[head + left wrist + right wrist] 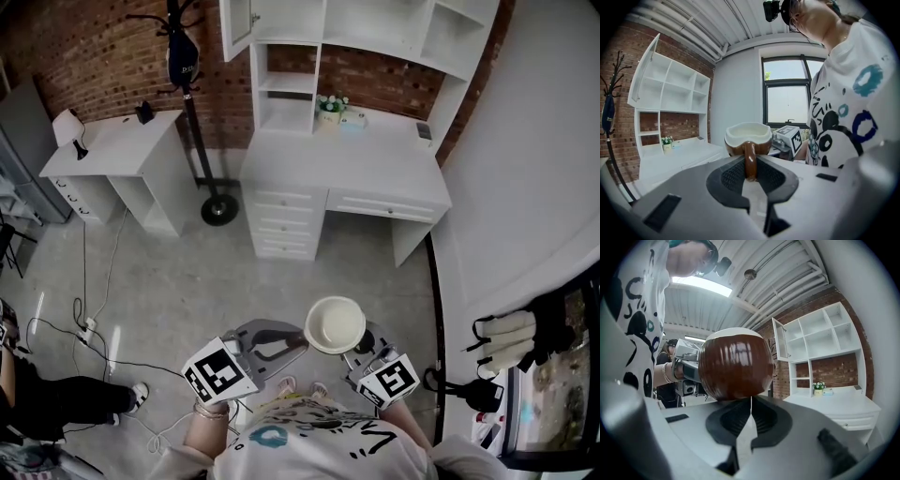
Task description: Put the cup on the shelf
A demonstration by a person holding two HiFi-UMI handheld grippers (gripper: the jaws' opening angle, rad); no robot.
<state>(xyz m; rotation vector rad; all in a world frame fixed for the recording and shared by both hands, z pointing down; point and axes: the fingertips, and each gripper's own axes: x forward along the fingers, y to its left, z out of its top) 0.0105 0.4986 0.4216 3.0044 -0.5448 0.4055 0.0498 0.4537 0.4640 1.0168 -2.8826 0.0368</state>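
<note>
Left tongs grip cup handle; desk and shelf lie well beyond.

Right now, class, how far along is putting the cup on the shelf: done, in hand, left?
Done: the cup is clamped by its handle in the left gripper. In hand: it hangs over the floor, short of the desk, the right gripper shut beside it. Left: reach the shelf above the desk and set it down.

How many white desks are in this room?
2: a small desk at far left, and a larger desk with drawers at centre. More may lie out of view.
</note>
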